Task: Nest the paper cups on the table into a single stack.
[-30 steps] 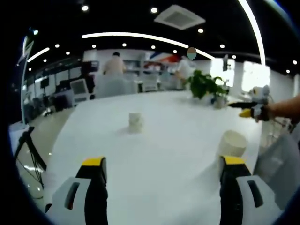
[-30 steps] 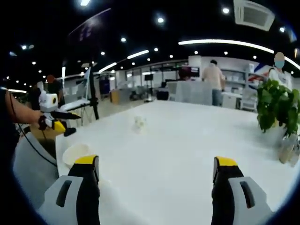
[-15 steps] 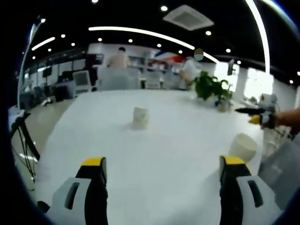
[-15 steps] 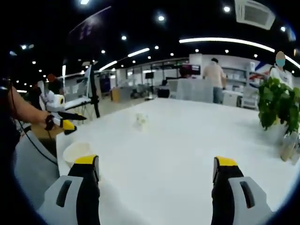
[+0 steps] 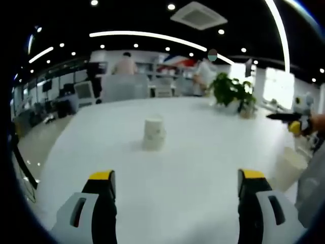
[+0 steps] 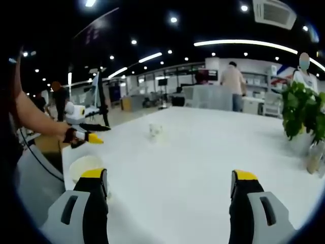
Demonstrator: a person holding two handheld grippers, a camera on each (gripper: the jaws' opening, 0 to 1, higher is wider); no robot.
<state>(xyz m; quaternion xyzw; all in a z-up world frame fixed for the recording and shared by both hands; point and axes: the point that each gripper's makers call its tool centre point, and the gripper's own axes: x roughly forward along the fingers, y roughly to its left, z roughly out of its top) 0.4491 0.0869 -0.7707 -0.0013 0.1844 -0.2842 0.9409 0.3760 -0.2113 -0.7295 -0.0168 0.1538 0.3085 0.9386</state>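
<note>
A white paper cup [image 5: 154, 133] stands upright in the middle of the white table [image 5: 193, 152], straight ahead of my left gripper [image 5: 176, 178], which is open and empty. The same cup [image 6: 156, 130] looks small and far in the right gripper view. A second paper cup [image 6: 86, 166] stands at the table's near left corner, mouth up, just past my right gripper's left finger [image 6: 94, 183]. My right gripper [image 6: 170, 178] is open with nothing in it. A hand holds the left gripper [image 6: 86, 136] above that corner. The right gripper [image 5: 292, 122] shows at the right edge.
A potted plant [image 5: 231, 91] stands at the table's far right side, also the plant [image 6: 302, 114] near the right edge. People stand by desks behind the table [image 5: 124, 66]. A tripod [image 6: 101, 109] stands off the table's left side.
The left gripper has moved forward toward the middle cup, which now looks larger; the near cup has left its view. In the right gripper view the left gripper has advanced over the table's corner.
</note>
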